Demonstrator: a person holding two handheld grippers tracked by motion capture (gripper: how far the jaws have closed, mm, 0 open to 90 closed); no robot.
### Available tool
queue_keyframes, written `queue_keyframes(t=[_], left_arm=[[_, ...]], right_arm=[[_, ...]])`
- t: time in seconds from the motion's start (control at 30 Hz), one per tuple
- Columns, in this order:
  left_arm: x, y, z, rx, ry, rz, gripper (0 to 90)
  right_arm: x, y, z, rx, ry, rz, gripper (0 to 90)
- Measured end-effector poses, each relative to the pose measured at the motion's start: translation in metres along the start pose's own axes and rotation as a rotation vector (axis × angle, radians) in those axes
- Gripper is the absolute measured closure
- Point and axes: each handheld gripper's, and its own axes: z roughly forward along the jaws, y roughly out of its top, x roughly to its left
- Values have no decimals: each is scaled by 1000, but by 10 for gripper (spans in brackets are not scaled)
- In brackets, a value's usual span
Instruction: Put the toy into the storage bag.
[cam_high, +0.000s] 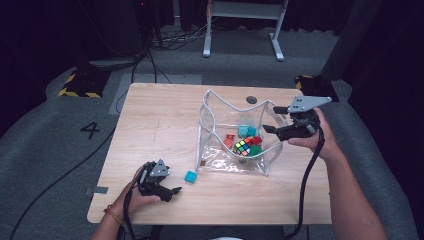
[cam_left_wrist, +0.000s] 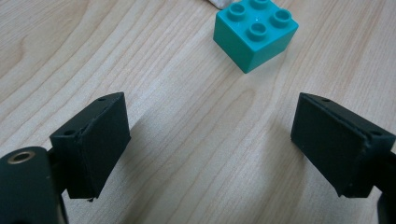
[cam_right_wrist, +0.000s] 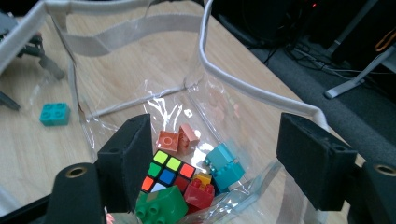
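Two open claws at a light wooden worktop (cam_high: 150, 125), one beside a loose brick, one at a clear toy bag.

The left claw (cam_high: 170, 192) rests low on the worktop, its jaws spread wide with bare wood between them; the small teal plastic building brick with four studs (cam_left_wrist: 256, 33) lies just ahead of it, apart from both pads and near the bag's front corner. The right claw (cam_high: 276, 119) hovers at the right rim of the transparent plastic bag with white fabric trim (cam_high: 210, 107), jaws parted and gripping nothing. Inside the bag lie a multicoloured puzzle cube (cam_right_wrist: 168, 171), plus green, red, orange and teal bricks. A dark "4" (cam_high: 90, 130) is marked on the grey floor left of the worktop.
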Motion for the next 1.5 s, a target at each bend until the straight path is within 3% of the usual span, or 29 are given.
queue_keyframes(t=[0.17,0.47,0.5,0.63,0.77,0.87,0.9,1.07,1.2,1.27,1.33,1.5], left_arm=[[0,0,0,0,1,0,118],[0,0,0,0,1,-1,118],[0,0,0,0,1,-3,118],[0,0,0,0,1,-3,118],[0,0,0,0,1,-1,118],[0,0,0,0,1,-3,118],[0,0,0,-1,2,-4,118],[0,0,0,0,2,-4,118],[0,0,0,0,2,-5,118],[-1,0,0,0,3,-5,118],[-1,0,0,-1,3,-5,118],[-1,0,0,-1,2,-5,118]], right_arm=[[5,-14,-20,-62,-39,69,278],[11,-45,-52,-109,-86,105,278],[14,-55,-58,-116,-95,110,278],[17,-70,-63,-119,-105,129,278],[24,-93,-57,-86,-119,140,278],[27,-100,-53,-67,-125,136,277],[30,-109,-48,-65,-102,155,277],[41,-123,-36,-33,-61,157,282],[58,-137,-21,-2,15,152,359],[61,-139,-19,1,32,152,368],[74,-144,-11,29,65,130,372],[92,-152,3,25,132,138,377]])
